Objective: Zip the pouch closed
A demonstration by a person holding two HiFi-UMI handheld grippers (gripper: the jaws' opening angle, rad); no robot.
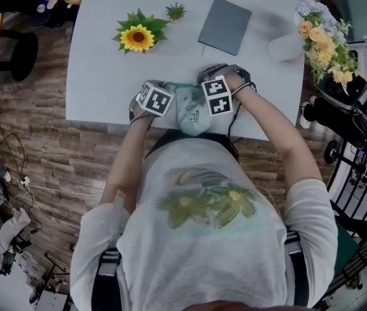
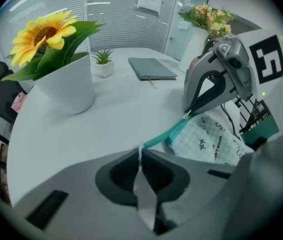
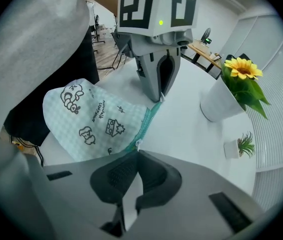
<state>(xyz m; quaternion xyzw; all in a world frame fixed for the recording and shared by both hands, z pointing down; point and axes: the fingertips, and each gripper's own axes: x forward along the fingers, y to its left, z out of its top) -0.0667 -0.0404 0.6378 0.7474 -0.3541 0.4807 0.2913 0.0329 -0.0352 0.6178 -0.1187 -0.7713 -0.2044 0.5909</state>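
Mint-checked fabric, the pouch [image 3: 91, 124] lies at the near edge of the desk [image 1: 106, 76] between your tools: left tool [image 2: 140, 153] clamped on the teal zip tape [image 2: 157, 138], right tool [image 3: 135, 154] pinching the zip pull [image 3: 138, 144] (a tiny hold). Tug crookedly and that pull may slip free.

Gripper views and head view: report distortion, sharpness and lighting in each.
Left gripper view: strong fisheye, the blinds bow and the corners go black; the sunflower is sharp, the nearest foreground soft. Right gripper view: same bend; the print on the pouch is crisp, the foreground blurred. Head view: even, soft light, only faint shadows on the table, no glare.
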